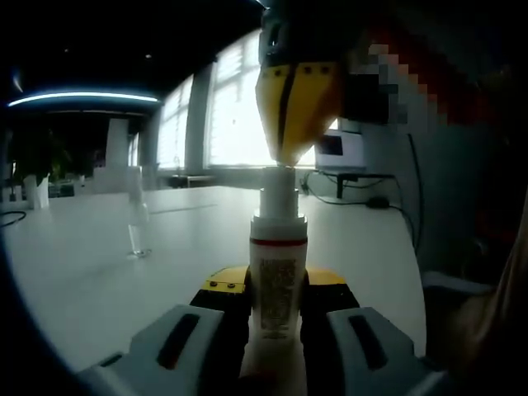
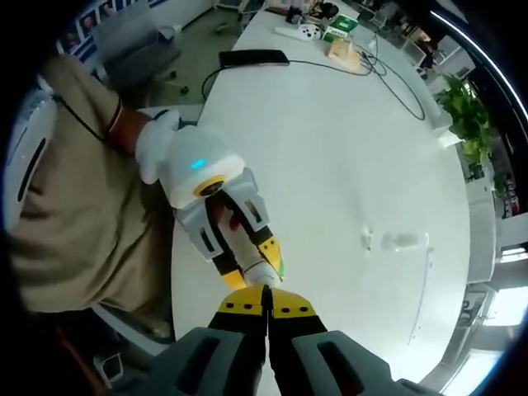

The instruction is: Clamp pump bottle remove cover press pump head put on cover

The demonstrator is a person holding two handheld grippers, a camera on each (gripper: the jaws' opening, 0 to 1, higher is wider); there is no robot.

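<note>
The left gripper [image 1: 276, 309] has its 2 jaws clamped on the upright pump bottle [image 1: 278, 289] above the white counter [image 1: 99, 256]. The right gripper [image 2: 266, 309], jaws closed, presses its tips onto the pump head [image 1: 279, 177]. The clear cover [image 1: 138, 227] stands far left.

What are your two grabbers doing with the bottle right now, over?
Left gripper shut on pump bottle, upright. Right gripper shut, jaws' tips down on pump head. Clear cover stands apart on white table. Nothing in the way.
</note>
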